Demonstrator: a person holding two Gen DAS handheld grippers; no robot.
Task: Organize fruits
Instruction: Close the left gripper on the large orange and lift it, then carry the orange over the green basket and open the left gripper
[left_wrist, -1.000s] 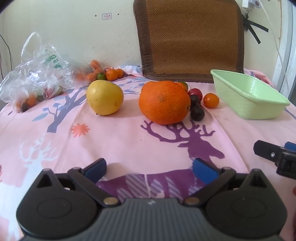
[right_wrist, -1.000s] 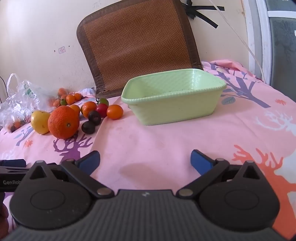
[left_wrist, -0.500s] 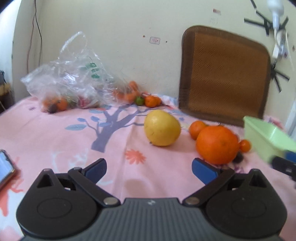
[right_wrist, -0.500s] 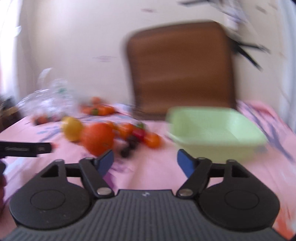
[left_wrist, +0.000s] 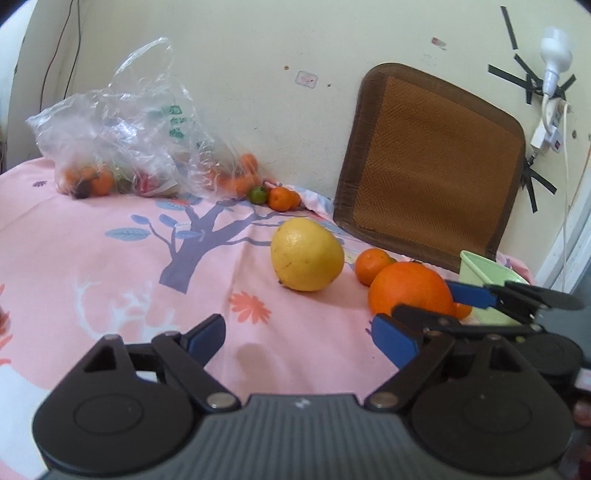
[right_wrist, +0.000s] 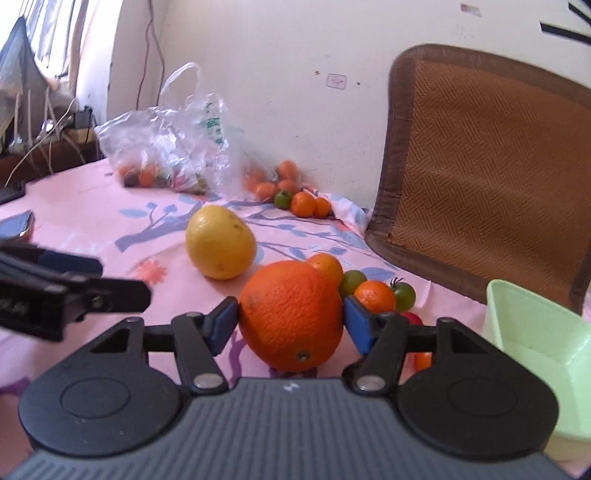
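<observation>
A big orange (right_wrist: 291, 314) sits on the pink cloth between the blue pads of my right gripper (right_wrist: 290, 319), which touch both its sides; it also shows in the left wrist view (left_wrist: 410, 293). A yellow grapefruit-like fruit (right_wrist: 219, 247) (left_wrist: 306, 258) lies just behind and to the left. Small oranges, green and red tomatoes (right_wrist: 373, 291) cluster behind the big orange. The green basket (right_wrist: 535, 354) (left_wrist: 487, 273) is to the right. My left gripper (left_wrist: 299, 338) is open and empty over the cloth, left of the right gripper (left_wrist: 458, 299).
A clear plastic bag (left_wrist: 118, 147) with several small fruits lies at the back left by the wall, with loose small oranges and a green one (left_wrist: 273, 195) beside it. A brown woven mat (left_wrist: 432, 166) leans on the wall. A phone (right_wrist: 16, 225) lies at far left.
My right gripper swung left from facing the basket and closed around the big orange. My left gripper turned left, away from the fruit cluster, staying open.
</observation>
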